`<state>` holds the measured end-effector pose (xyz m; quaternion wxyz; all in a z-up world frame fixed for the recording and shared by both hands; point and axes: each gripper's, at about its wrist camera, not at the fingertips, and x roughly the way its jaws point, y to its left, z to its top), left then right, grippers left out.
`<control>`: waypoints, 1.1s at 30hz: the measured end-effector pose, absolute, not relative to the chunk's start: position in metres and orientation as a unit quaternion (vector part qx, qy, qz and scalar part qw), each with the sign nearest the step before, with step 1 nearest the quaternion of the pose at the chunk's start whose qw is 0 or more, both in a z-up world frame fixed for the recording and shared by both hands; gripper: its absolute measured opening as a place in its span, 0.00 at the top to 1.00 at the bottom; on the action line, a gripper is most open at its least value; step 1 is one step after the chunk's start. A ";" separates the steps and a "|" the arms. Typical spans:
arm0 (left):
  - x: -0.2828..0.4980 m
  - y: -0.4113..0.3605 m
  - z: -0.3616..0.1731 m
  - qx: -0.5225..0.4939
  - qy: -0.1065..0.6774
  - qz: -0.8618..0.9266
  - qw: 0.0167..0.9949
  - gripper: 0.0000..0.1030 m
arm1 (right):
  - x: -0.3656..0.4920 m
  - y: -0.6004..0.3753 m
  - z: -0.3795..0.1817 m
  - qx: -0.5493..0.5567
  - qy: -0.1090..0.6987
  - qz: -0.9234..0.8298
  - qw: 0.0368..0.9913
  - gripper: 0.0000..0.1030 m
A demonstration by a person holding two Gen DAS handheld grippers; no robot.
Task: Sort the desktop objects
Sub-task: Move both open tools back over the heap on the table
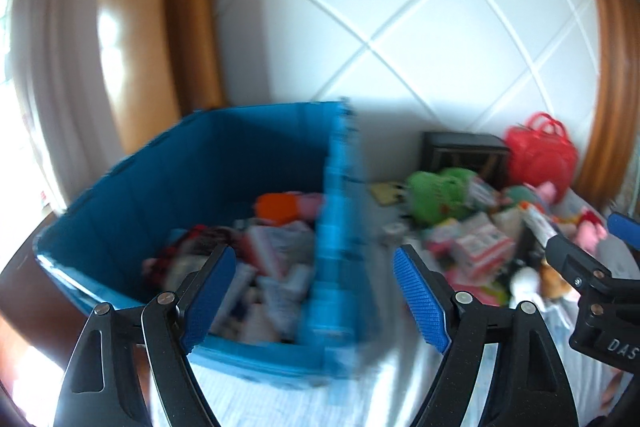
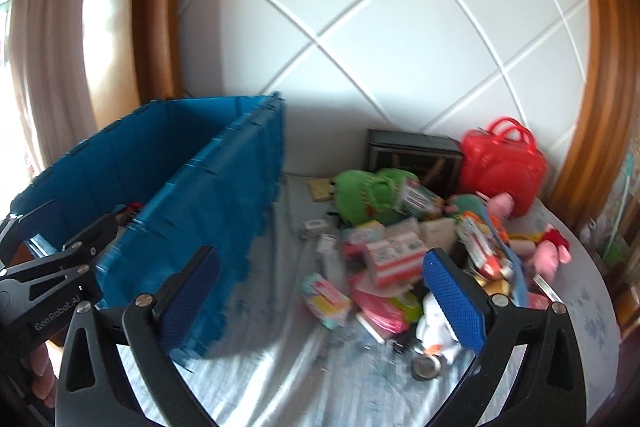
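Note:
A blue plastic crate (image 1: 132, 187) stands at the left on a pale cloth; it shows in the right wrist view (image 2: 208, 211) too. Inside lie several boxes and toys (image 1: 272, 259). A heap of small boxes and soft toys (image 2: 400, 251) lies to its right, also in the left wrist view (image 1: 476, 243). My left gripper (image 1: 314, 297) is open and empty, above the crate's near right corner. My right gripper (image 2: 322, 297) is open and empty, between the crate and the heap. It appears at the right edge of the left wrist view (image 1: 584, 247).
A green plush (image 2: 368, 199), a black box (image 2: 416, 155) and a red handbag (image 2: 504, 163) stand behind the heap. A small metal cup (image 2: 428, 367) lies near the front. A white quilted wall (image 2: 380, 27) with wooden frames closes the back.

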<state>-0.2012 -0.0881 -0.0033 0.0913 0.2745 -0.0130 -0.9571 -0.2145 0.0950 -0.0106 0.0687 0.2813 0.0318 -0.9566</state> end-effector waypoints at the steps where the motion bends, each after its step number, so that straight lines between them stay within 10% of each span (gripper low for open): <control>1: -0.204 -0.069 -0.007 0.279 -0.014 -0.957 0.084 0.20 | -0.214 0.113 -0.014 0.286 0.029 -0.956 0.061 0.00; 33: -0.285 0.218 -0.179 0.445 -0.046 -0.894 -0.007 0.20 | -0.245 0.417 -0.178 0.464 -0.024 -0.885 -0.036 0.00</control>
